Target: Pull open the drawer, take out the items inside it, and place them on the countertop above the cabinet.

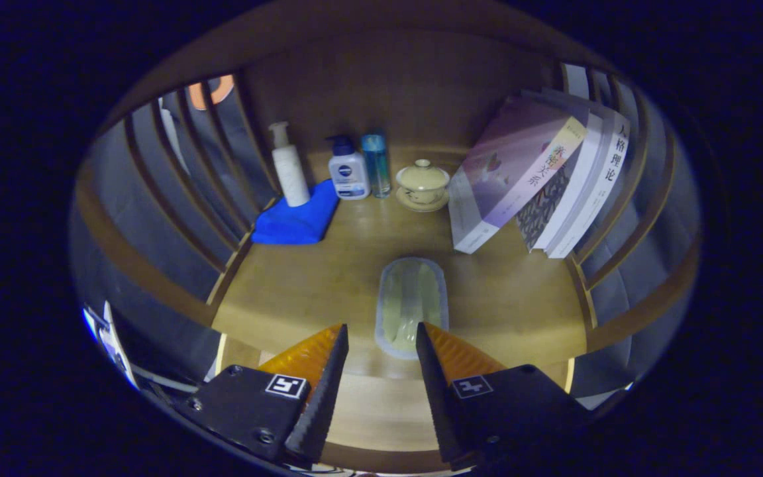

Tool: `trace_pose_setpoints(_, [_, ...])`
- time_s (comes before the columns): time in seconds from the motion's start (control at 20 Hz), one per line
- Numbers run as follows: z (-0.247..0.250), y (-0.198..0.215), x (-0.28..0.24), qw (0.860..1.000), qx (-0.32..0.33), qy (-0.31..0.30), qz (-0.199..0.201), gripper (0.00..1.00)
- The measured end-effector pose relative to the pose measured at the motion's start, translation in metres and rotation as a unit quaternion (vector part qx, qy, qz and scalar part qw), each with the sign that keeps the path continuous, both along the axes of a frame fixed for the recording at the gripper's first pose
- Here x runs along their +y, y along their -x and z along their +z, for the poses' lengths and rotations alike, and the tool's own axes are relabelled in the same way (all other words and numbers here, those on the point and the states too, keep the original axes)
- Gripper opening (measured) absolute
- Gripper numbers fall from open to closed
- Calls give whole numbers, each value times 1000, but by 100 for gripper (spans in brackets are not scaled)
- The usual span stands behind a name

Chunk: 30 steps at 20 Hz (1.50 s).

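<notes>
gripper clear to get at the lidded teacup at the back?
Probably yes. The gripper is open, with the pale oval tray just ahead between its fingers. Beyond the tray, bare countertop runs to the lidded teacup; the blue bottle and leaning books flank it closely.

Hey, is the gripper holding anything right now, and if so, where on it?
Nothing is held. The gripper is open, its fingers apart on either side of the near end of the pale packet lying on the countertop.

Blue cloth (297,218), cream lidded cup (422,182)
</notes>
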<state>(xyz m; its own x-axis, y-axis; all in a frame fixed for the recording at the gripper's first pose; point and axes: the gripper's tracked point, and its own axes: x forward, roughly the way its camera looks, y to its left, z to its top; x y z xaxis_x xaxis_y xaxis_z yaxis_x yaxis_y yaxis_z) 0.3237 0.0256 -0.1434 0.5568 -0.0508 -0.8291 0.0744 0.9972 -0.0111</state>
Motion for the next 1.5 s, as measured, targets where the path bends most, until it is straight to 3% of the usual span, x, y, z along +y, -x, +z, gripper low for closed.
trace_pose_setpoints(0.4, [34,95,50,992,-74,-16,102,69])
trace_pose_setpoints(0.45, [40,105,57,990,-89,-20,111,81])
trace_pose_setpoints(0.75, [71,158,86,970,-196,-36,140,80])
trace_pose_setpoints(0.8, [74,166,86,966,-214,-32,142,84])
trace_pose_setpoints(1.05, [61,200,72,943,-311,-1,121,100])
trace_pose_setpoints(1.25, [27,216,44,931,-355,37,77,100])
trace_pose_setpoints(1.5, [-33,238,29,931,-361,46,29,100])
